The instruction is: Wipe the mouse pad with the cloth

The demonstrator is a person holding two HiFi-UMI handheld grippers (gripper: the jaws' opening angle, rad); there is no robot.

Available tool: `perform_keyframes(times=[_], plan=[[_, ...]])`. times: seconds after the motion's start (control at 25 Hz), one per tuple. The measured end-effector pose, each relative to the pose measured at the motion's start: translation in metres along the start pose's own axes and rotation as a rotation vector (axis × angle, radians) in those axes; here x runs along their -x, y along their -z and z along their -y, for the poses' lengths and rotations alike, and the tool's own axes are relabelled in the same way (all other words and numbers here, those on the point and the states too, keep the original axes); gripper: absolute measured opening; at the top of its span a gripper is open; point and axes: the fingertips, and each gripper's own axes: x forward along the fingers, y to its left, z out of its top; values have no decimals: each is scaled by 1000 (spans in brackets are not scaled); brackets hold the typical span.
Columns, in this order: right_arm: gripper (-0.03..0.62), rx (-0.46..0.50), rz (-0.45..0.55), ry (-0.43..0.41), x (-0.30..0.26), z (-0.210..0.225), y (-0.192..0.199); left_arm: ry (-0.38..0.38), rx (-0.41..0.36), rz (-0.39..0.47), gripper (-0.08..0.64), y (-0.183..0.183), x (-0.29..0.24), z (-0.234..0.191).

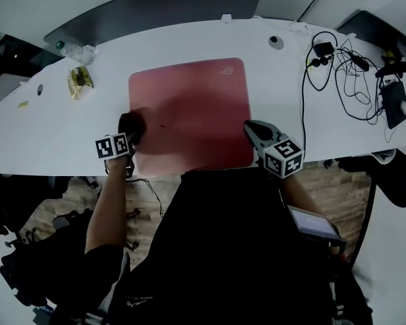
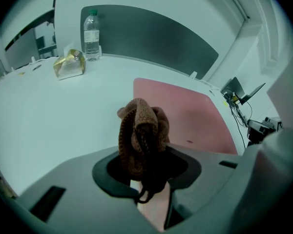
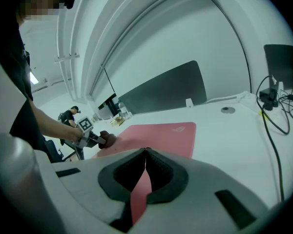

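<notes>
Gripping a bunched brown knitted cloth (image 2: 142,130), the left gripper (image 1: 131,130) rests it at the 9 o'clock edge of the pink rectangular mouse pad (image 1: 189,103). The right gripper (image 1: 253,132), fingers closed and empty, likely steadies its 4 o'clock corner.

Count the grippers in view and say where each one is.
2. The left gripper, shut on the brown cloth, is at the left edge of the mouse pad; the right gripper, shut, is at its near right corner.
</notes>
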Motion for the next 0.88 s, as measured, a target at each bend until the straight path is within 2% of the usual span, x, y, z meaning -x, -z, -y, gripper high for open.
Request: perform_keyframes(times=[0.16, 0.36, 0.56, 0.88], plan=[[26, -7, 5, 11, 2, -1, 2, -16, 5, 24, 137, 0, 5, -8], [26, -12, 14, 15, 4, 4, 5, 49, 19, 93, 133, -9, 12, 11], [26, -24, 12, 12, 10, 9, 10, 131, 16, 124, 133, -20, 8, 55], [26, -29, 31, -8, 19, 28, 2, 279, -70, 108, 135, -39, -13, 157]])
